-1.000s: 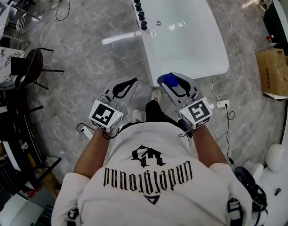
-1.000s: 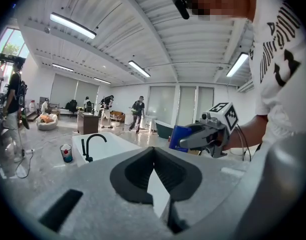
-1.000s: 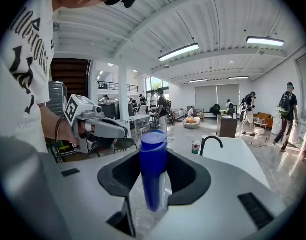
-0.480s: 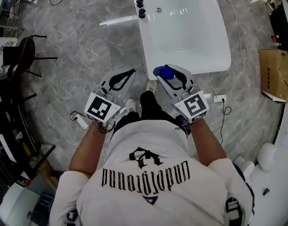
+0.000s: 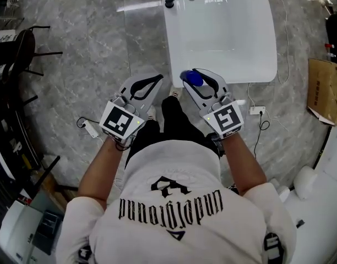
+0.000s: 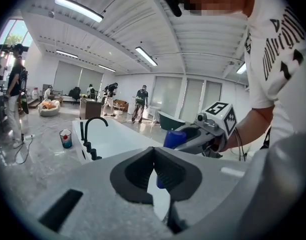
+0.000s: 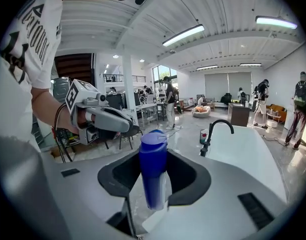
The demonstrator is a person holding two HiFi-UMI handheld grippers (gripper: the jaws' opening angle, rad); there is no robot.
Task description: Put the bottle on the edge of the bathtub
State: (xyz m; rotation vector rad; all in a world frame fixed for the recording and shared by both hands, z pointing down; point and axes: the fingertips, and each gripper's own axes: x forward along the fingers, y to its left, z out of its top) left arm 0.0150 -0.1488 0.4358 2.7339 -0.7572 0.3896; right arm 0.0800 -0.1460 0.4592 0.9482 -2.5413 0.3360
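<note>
Underfoot, a wide grey marbled floor (image 5: 86,48). Ahead on it, a long white bathtub (image 5: 234,78), its rounded near end close to the feet. Low in the head view, a person (image 5: 174,202) in a white printed shirt, both forearms stretched toward the tub. At the far right, an open cardboard box (image 5: 325,89); at the far left, a dark chair (image 5: 22,51). In the left hand, the left gripper (image 6: 154,151), over bare floor just left of the tub's near corner, carrying nothing, jaws pressed together at the tips, with only a sliver of white tub visible through the gap lower down. In the right hand, the right gripper (image 7: 154,159), level with the other and apart from it, jaws spread wide yet pinching the bottle (image 7: 153,179) from both sides. Blue, capped, upright, gripped at about mid-height, cap above the grip and base hanging free below it. Seen from above, right at the left part of the tub's near rim, overlapping its edge; contact with the rim impossible to tell. Farther along the tub's left side, a black arched faucet (image 7: 215,134) and round black knobs (image 5: 169,1). Beside the tub on the floor, a small cup (image 6: 66,138). By the tub's near right corner, a white power strip (image 5: 257,111) with its cable.
</note>
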